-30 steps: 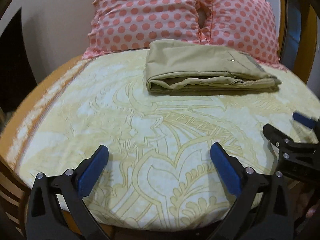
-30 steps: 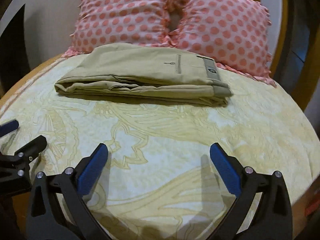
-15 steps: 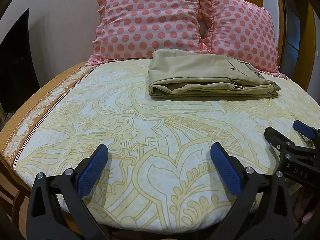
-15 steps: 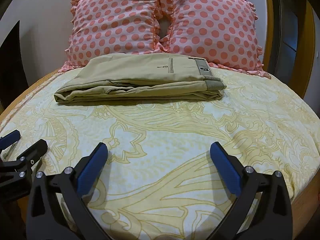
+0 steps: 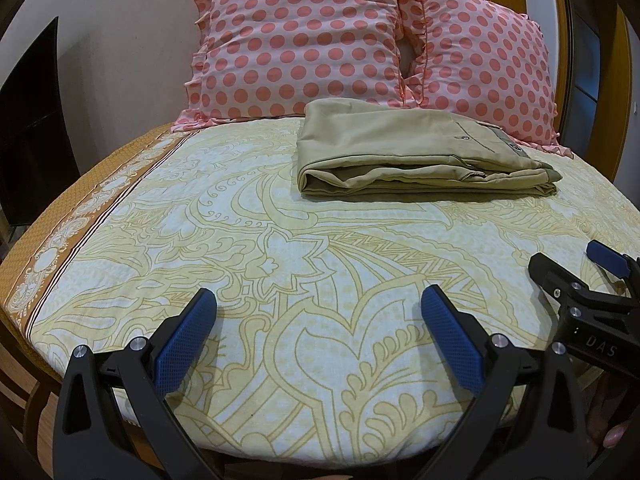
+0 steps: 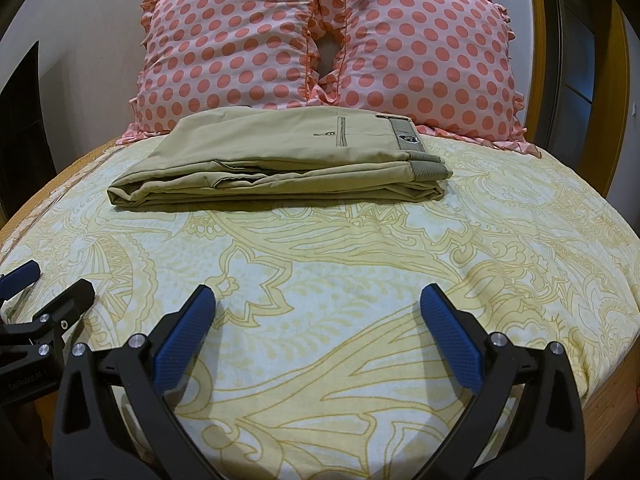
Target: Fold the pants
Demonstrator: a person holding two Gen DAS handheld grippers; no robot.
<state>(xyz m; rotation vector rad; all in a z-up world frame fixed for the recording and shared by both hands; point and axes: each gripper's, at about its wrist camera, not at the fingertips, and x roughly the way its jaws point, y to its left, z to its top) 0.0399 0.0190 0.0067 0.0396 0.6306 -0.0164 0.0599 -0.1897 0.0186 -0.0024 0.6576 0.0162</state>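
Observation:
The khaki pants (image 5: 416, 156) lie folded in a flat stack at the far side of the bed, just in front of the pillows; they also show in the right wrist view (image 6: 280, 164), with the waistband and label at their right end. My left gripper (image 5: 318, 304) is open and empty, low over the near part of the bed, well short of the pants. My right gripper (image 6: 318, 304) is open and empty, beside the left one. Each gripper shows at the edge of the other's view.
Two pink polka-dot pillows (image 5: 304, 40) (image 6: 424, 56) lean against the wall behind the pants. The bed has a yellow patterned sheet (image 5: 280, 248) with an orange border (image 5: 60, 240) at the left. A wooden frame (image 6: 608, 80) stands at the right.
Both grippers have pulled back from the pants and tilted upward, so the pillows and wall show more. The pants have not moved. Both grippers stay open.

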